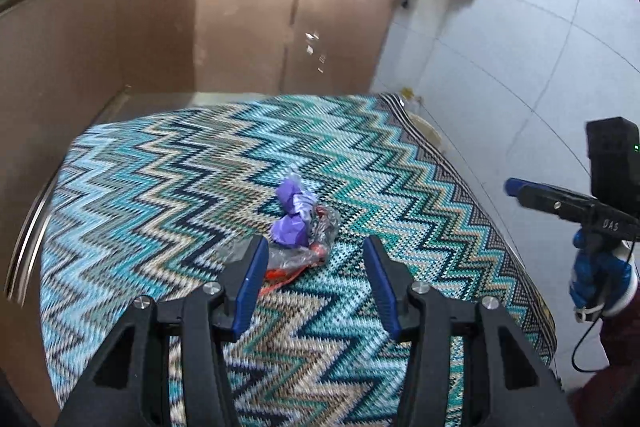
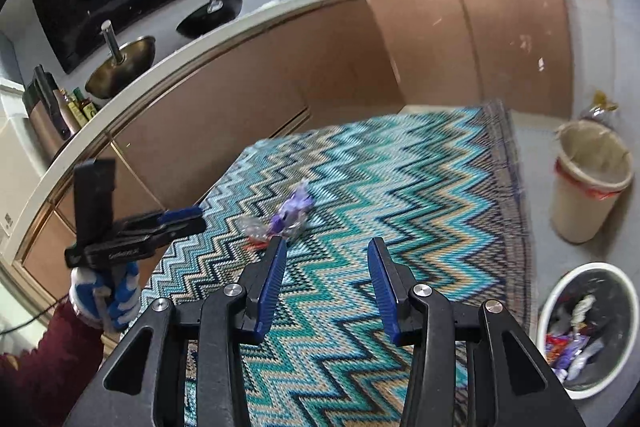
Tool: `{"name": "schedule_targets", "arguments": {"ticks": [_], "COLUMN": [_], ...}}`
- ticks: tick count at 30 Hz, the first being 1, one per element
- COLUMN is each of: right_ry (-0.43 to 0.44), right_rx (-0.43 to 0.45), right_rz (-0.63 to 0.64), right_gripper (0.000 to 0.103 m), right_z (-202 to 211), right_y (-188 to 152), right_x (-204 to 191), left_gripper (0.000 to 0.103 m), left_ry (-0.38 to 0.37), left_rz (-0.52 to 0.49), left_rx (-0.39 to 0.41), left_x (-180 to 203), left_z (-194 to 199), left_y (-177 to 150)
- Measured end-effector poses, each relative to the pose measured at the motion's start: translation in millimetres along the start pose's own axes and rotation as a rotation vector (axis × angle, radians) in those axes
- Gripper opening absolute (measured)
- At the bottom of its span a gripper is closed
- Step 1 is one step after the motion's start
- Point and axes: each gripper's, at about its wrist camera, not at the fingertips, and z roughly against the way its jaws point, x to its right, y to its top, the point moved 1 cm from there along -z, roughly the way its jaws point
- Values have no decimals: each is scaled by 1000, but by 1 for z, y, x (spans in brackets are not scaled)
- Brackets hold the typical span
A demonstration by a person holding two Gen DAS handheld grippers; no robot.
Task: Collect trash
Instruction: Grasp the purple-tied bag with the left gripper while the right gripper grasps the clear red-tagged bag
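Trash (image 1: 298, 227), a purple wrapper knotted with clear film, lies on the zigzag rug (image 1: 400, 163) just ahead of the wide left claw (image 1: 312, 267), looks light, soft and slippery, so pinch the bunched middle; right claw (image 2: 326, 269) wide, empty.

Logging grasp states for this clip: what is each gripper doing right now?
Left gripper: open, holding nothing.
Right gripper: open, holding nothing.

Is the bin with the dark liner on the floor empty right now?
No, the dark-lined bin at the lower right of the right wrist view already holds wrappers and other scraps.
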Motion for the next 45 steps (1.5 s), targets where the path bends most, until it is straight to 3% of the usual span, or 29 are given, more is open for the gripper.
{"name": "schedule_targets", "arguments": {"ticks": [10,22,29,36,45], "right_ry": [119,246,292,325,332], "right_rx": [-134,-234,-268,-288,-239], "right_rz": [-1,-70,-95,-125,-121], "right_gripper": [43,40,32,7,4], "right_z": [-86,-158,-187,-207,-178], "right_y": [14,14,13,10,12], "right_x": [3,11,10,10,19], "left_gripper": [47,25,17,15,14], "left_ry": [-57,-31,-55,-51,-25], "left_rz": [-46,-25,-12,-15,-9], "left_rx": [-147,-242,-240,-212,-144], "left_x": [-11,-33,-37,-40,-40], "left_z": [-71,-115,-121,-110,-73], "left_y": [17,18,14,11,18]}}
